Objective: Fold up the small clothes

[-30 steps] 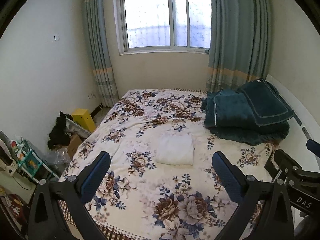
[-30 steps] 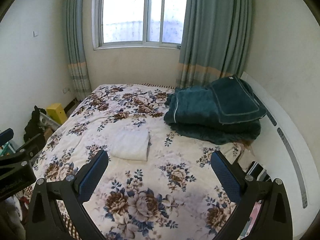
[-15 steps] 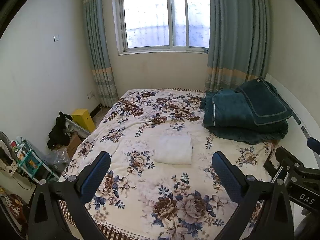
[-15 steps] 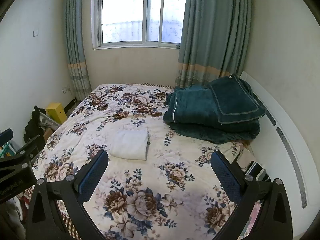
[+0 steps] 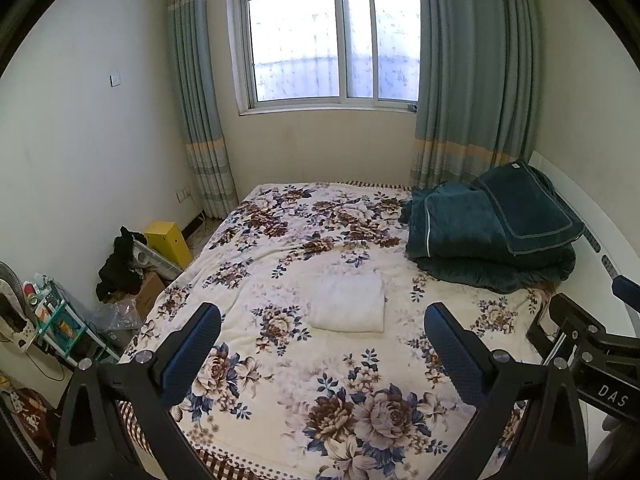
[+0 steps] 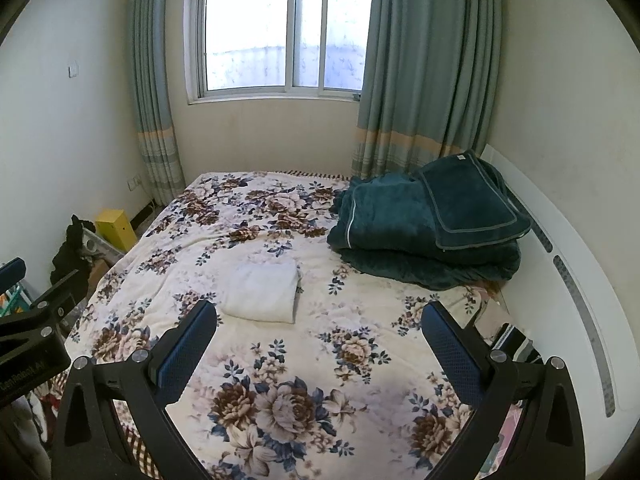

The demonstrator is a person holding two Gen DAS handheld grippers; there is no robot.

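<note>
- Clutter is seen on the floor at the left of the bed: a black garment [image 5: 120, 264], a yellow box [image 5: 170, 242] and a small green rack [image 5: 52, 320]; none of it is part of the job.
- Left gripper [image 5: 320, 340] is held above the near end of the bed [image 5: 280, 400], its jaws spread wide and nothing held between them.
- White cloth [image 5: 348, 302] is found near the middle of the bed, lying flat as a neat rectangle with a rounded fold along its near edge; it is well apart from both sets of jaws.
- Folding is judged to be done or nearly done, since no loose sleeve or corner is seen sticking out.
- If a last fold or a smoothing pass is wanted, the cloth should be approached from above and slightly behind its near edge, with both layers pinched together at a corner so the stack is not peeled open.
- Both corners should be lifted level and laid over slowly, as soft fabric is likely to slump and skew on the plush bedspread.
- Right gripper [image 6: 320, 336] is likewise held high over the near end, jaws fully apart and empty.
- Green blanket [image 6: 424, 224] is piled at the far right against the wall and should be kept clear of.
</note>
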